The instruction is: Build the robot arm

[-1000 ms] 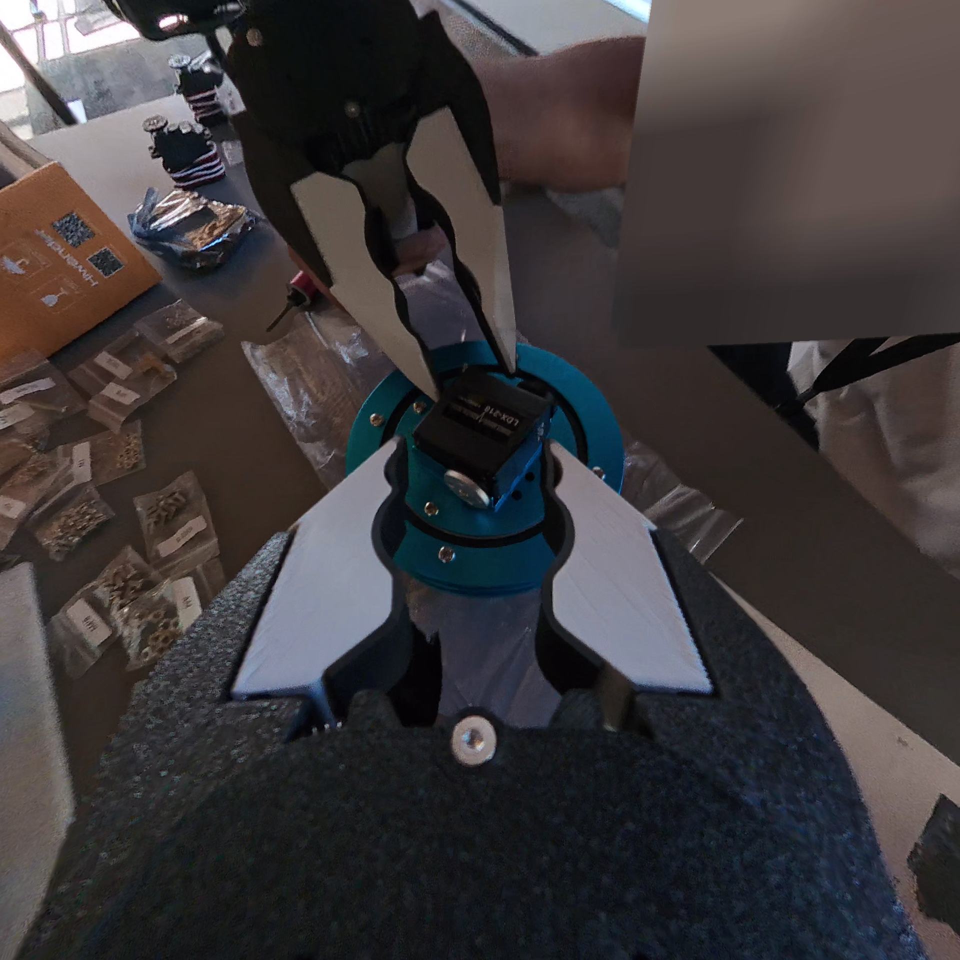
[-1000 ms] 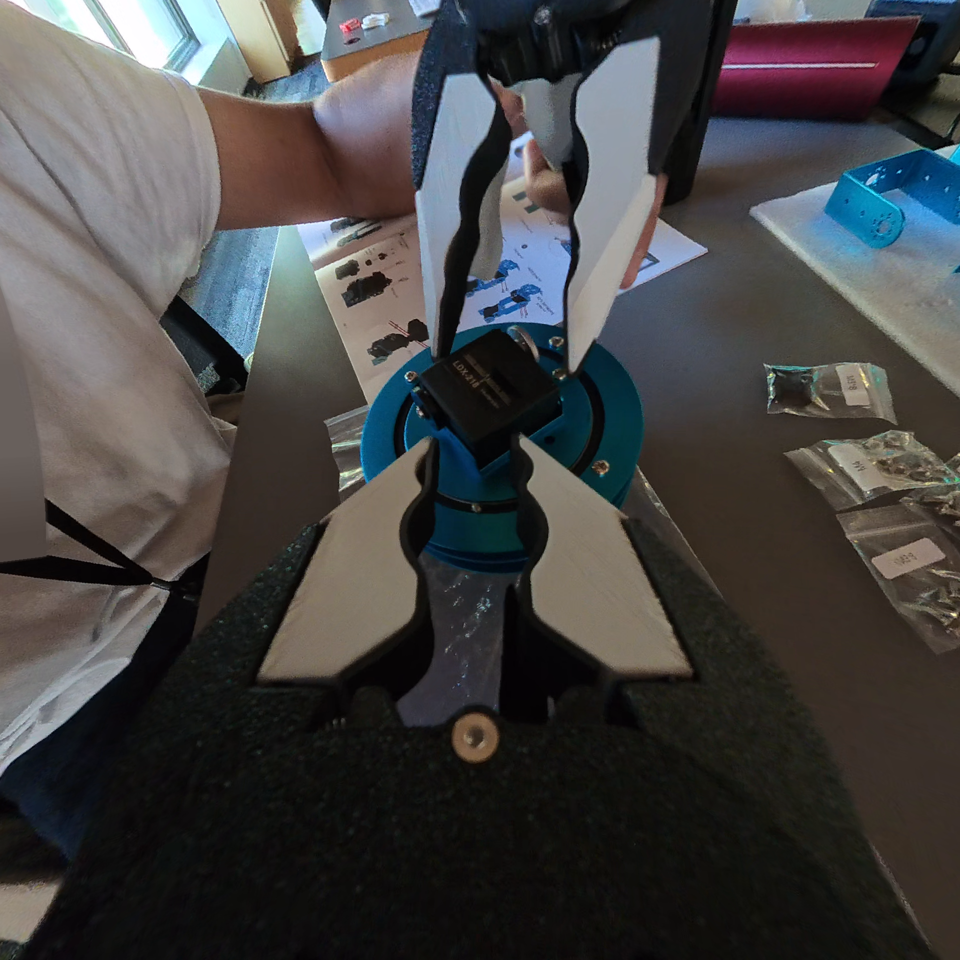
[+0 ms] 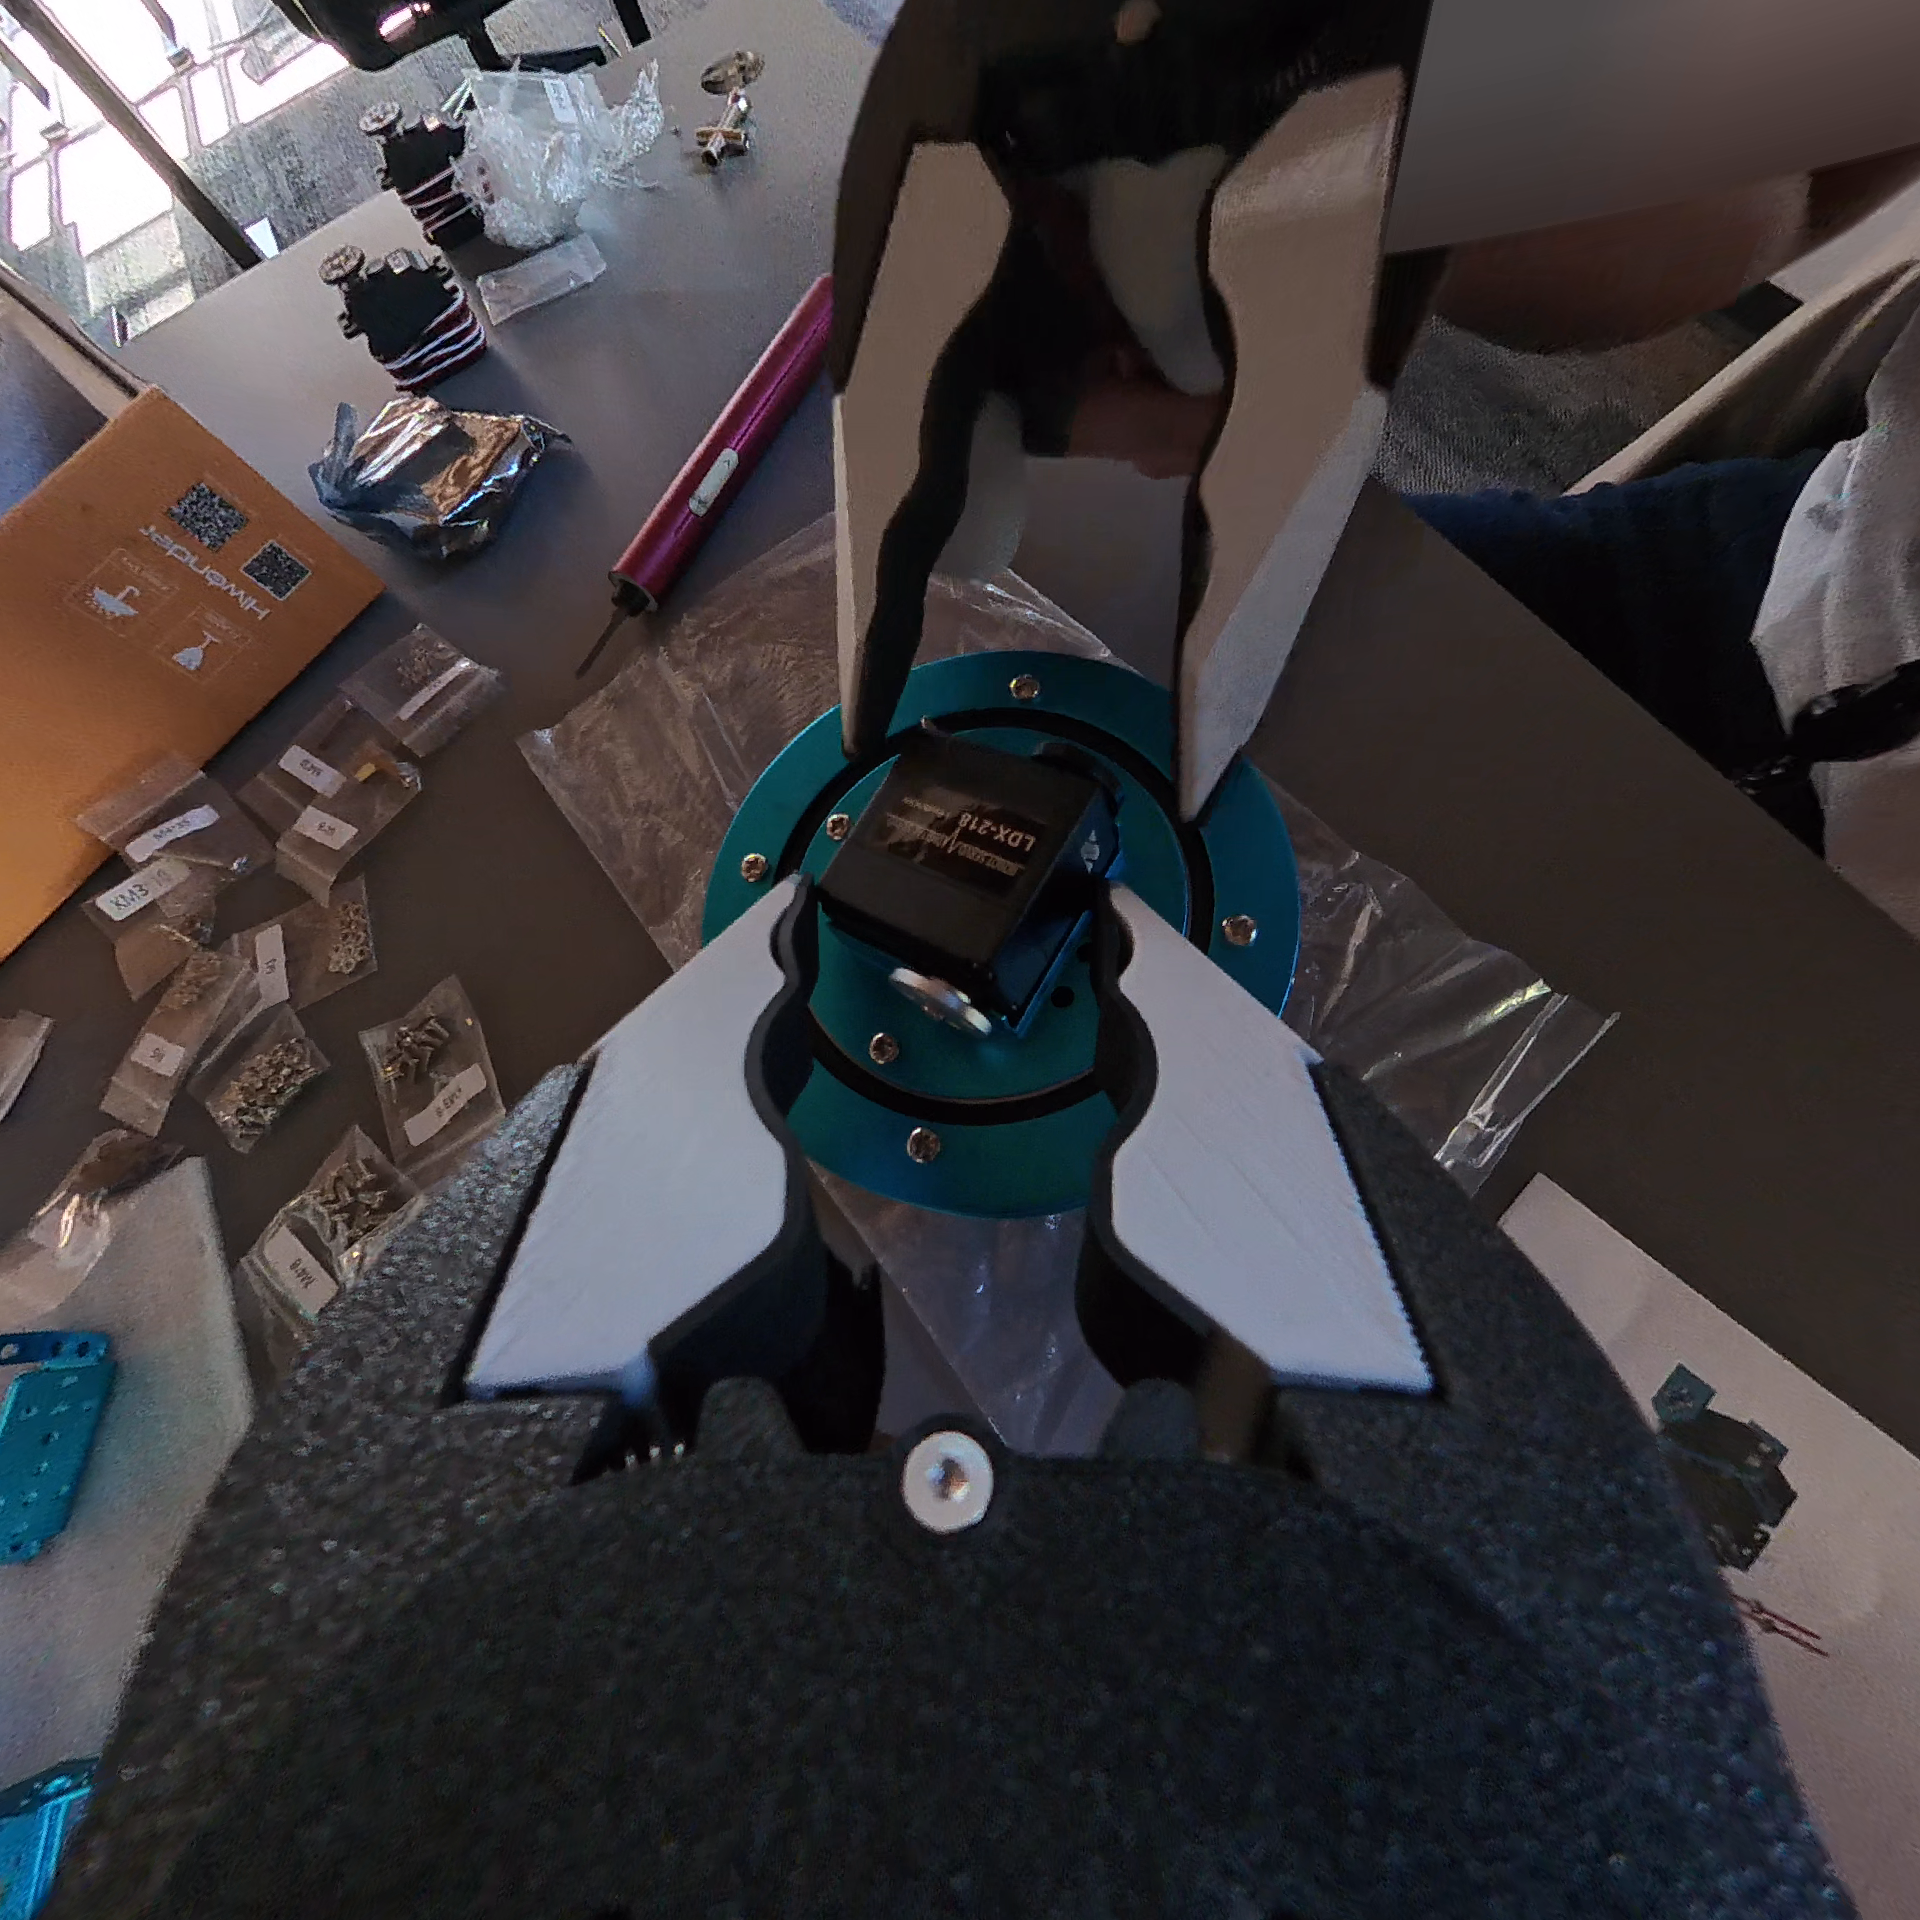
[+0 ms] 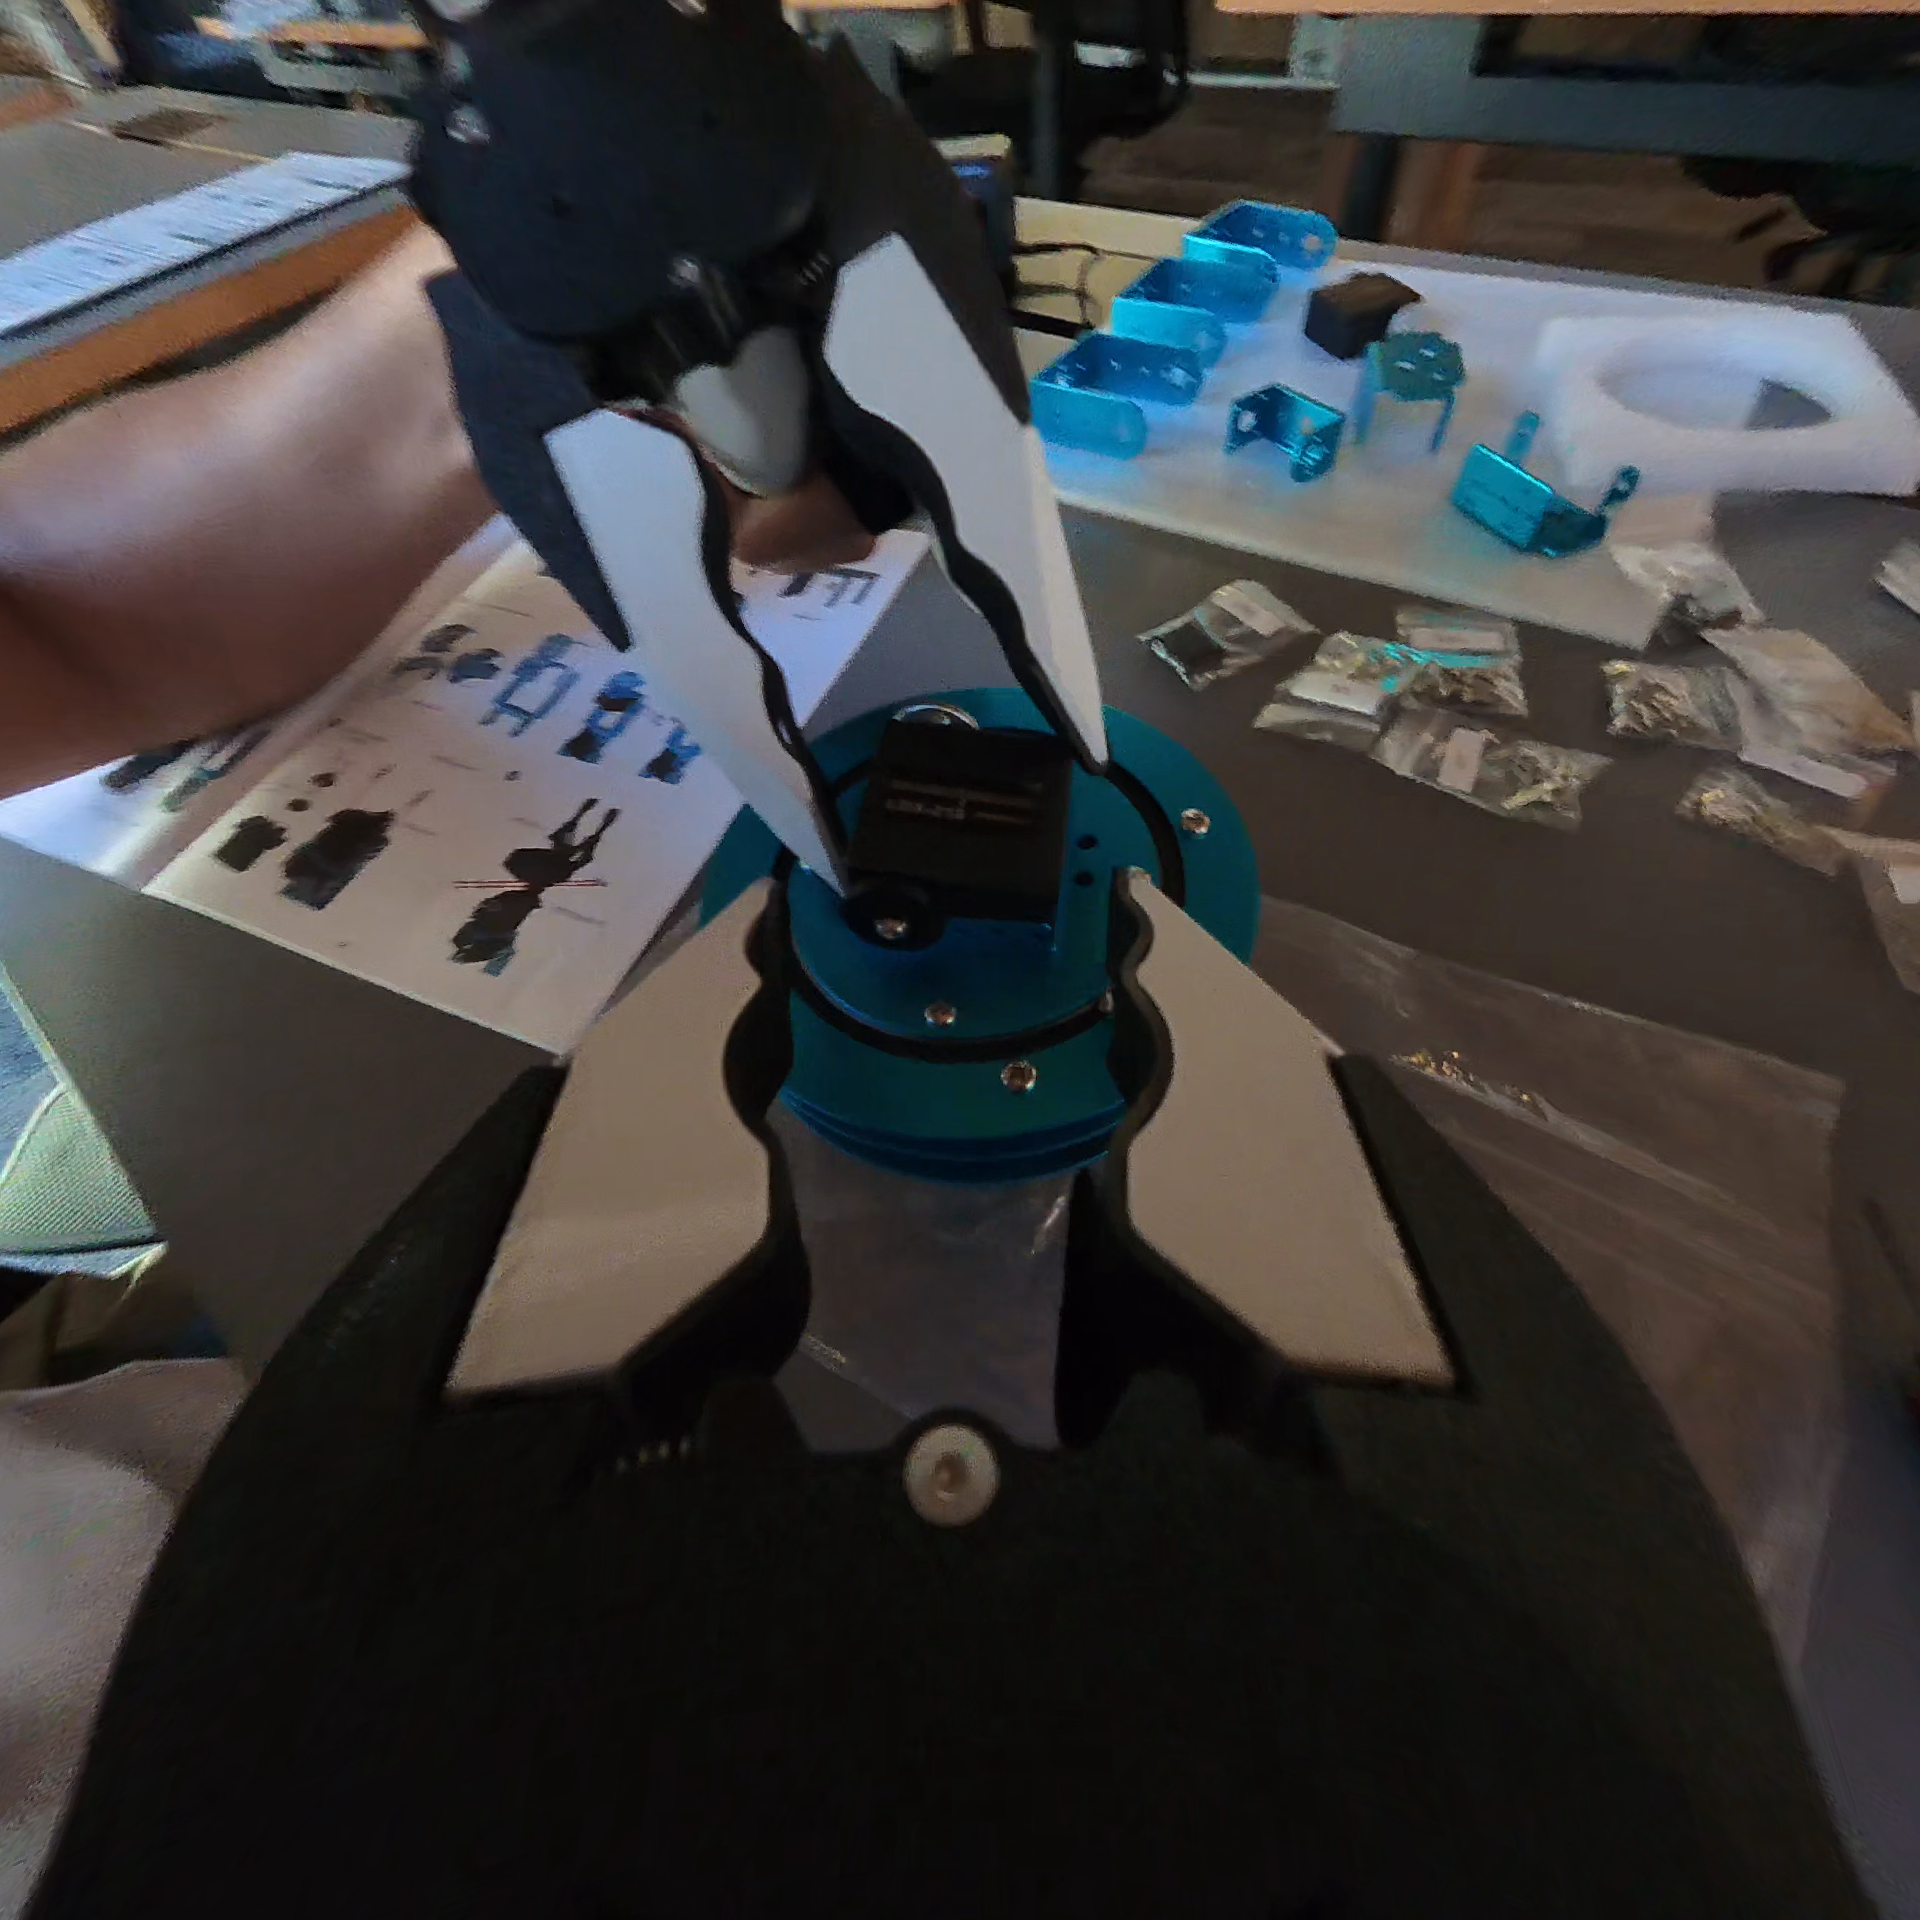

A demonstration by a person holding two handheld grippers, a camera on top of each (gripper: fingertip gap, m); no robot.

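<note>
1. We are holding the left gripper (image 3: 961, 902) low over a black servo (image 3: 956, 862). The jaws are standing half open, one on each side of the servo. One tip is touching its corner, but we cannot tell if the jaws are really pressing it.
2. We are bringing the right gripper (image 3: 1034, 769) from the opposite side. Its jaws are also half open, and the tips are pointing down at the far edge of the servo. A small gap is showing beside one tip, so they are not clamping it.
3. The servo is sitting tilted in a blue bracket on top of a round teal base (image 3: 1257, 925). The base is resting on a clear bag (image 3: 1434, 997) in the middle of the dark surface (image 4: 1403, 883).
4. Around it are lying a red screwdriver (image 3: 727, 457), small screw bags (image 3: 260, 1039) and an orange box (image 3: 125, 623). On the other side we are seeing a printed sheet (image 4: 416, 831), loose blue brackets (image 4: 1143, 343) and white foam (image 4: 1714, 416).
</note>
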